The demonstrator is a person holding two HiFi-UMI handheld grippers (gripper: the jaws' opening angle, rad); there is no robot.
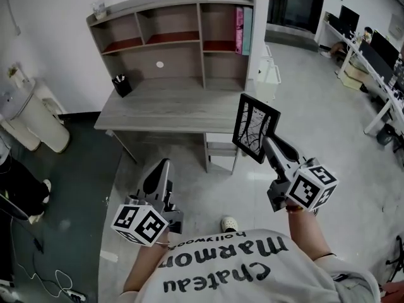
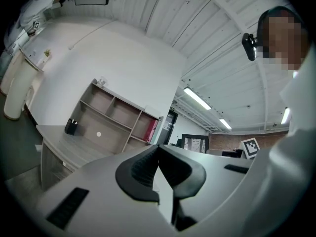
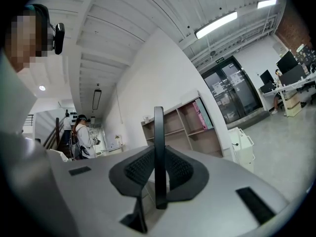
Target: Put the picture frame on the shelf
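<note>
CARRY STEP: Black picture frame stands upright and edge-on betw. the jaws of the right gripper, pinched near its lower edge, resting on nothing. Shelf lies well ahead of the jaws, above the desk. Its bays are mostly bare, w/ pink books at the far right. Left gripper hangs lower, jaws pressed together on nothing. The frame appears gripped but not yet placed. The next move likely calls for taking it fwd to a free bay, kept upright, base down before the jaws spread.
</note>
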